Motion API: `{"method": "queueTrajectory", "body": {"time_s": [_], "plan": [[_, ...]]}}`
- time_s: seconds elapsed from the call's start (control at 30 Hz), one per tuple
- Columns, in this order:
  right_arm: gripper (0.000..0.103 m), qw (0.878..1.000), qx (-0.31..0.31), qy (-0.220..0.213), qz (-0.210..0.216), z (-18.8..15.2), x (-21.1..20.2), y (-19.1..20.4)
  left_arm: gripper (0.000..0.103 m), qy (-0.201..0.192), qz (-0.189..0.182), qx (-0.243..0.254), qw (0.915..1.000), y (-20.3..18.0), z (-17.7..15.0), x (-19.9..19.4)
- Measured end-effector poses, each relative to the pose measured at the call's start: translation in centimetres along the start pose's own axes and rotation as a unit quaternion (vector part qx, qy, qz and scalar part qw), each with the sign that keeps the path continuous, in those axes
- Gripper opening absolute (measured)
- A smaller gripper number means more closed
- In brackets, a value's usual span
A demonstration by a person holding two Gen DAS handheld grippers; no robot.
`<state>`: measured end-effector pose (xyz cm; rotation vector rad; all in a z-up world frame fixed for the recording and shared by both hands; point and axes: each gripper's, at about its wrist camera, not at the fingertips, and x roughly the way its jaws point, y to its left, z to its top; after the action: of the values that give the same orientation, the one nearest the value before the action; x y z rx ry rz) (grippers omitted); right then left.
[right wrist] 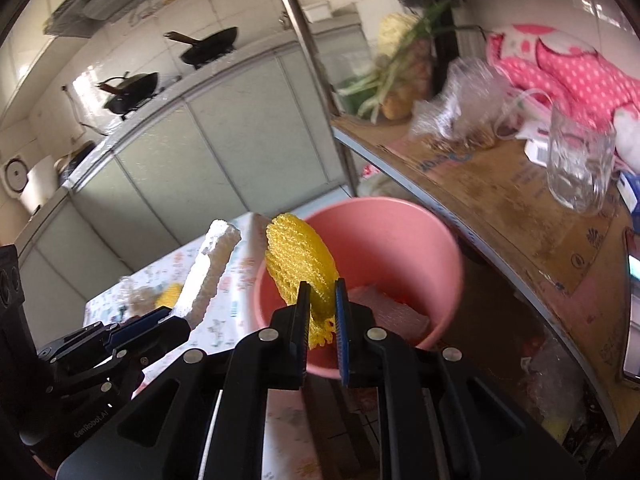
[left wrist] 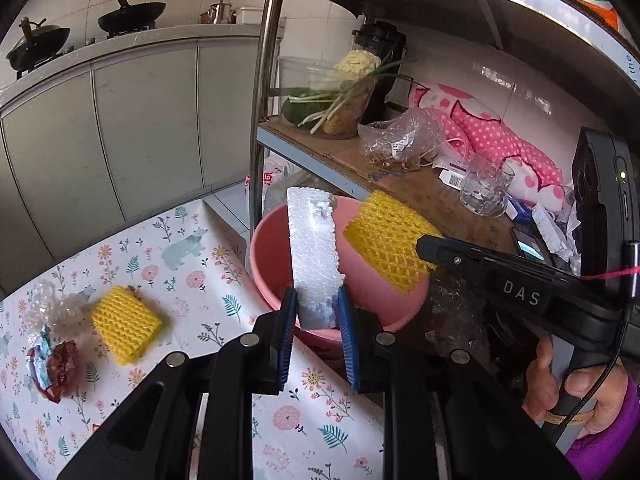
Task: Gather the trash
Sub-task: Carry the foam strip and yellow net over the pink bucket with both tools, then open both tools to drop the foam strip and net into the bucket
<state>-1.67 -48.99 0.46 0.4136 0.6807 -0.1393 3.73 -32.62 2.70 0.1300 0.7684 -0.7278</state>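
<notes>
Drop step. Your left tool [left wrist: 318, 308] is clamped on the white foam strip [left wrist: 314, 248], held over the pink bucket [left wrist: 280, 280] past the table's far edge. Your right tool [right wrist: 322, 304] grips a yellow foam net [right wrist: 300, 264] above the same bucket. Next, let both go over the opening. Second yellow net [left wrist: 126, 324], crumpled wrapper [left wrist: 52, 364] and clear plastic [left wrist: 48, 304] wait near the table's left edge.

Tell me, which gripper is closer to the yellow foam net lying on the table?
Left. The left gripper, gripping the white foam block, hangs at the table edge near the yellow foam net; the right gripper is beyond, over the pink bucket.
</notes>
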Motion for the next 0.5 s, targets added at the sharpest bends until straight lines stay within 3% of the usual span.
{"method": "queueTrajectory", "body": {"time_s": [0.5], "plan": [[0.012, 0.999, 0.008, 0.034, -0.035, -0.5, 4.4, -1.9, 0.021, 0.059, 0.000, -0.008, 0.9982, -0.1, -0.5, 7.6]]}}
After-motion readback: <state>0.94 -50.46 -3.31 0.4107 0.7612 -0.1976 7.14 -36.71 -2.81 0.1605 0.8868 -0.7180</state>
